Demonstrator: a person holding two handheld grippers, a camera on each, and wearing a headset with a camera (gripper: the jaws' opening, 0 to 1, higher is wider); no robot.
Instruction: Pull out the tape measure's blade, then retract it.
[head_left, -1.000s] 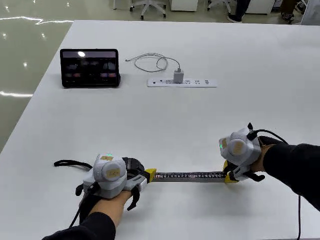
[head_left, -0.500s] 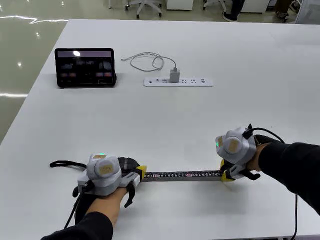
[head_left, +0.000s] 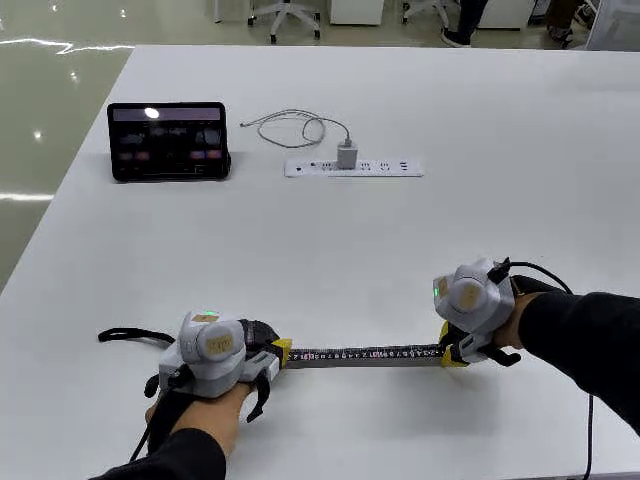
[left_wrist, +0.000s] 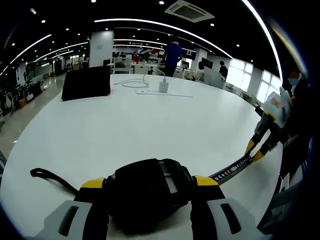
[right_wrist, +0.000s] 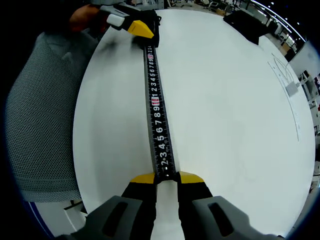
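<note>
Head view: left tongs (head_left: 275, 352) clamped around tape measure case (head_left: 255, 332) at 7 o'clock on surface (head_left: 400, 250); right tongs (head_left: 450, 357) pinched on blade (head_left: 365, 353) tip at 4 o'clock. Blade's out, so retract looks next: walk tip back toward 9 o'clock, straight and flat, no snap.

Left tool (head_left: 272, 357) and right tool (head_left: 448, 355) clamped, well apart.
</note>
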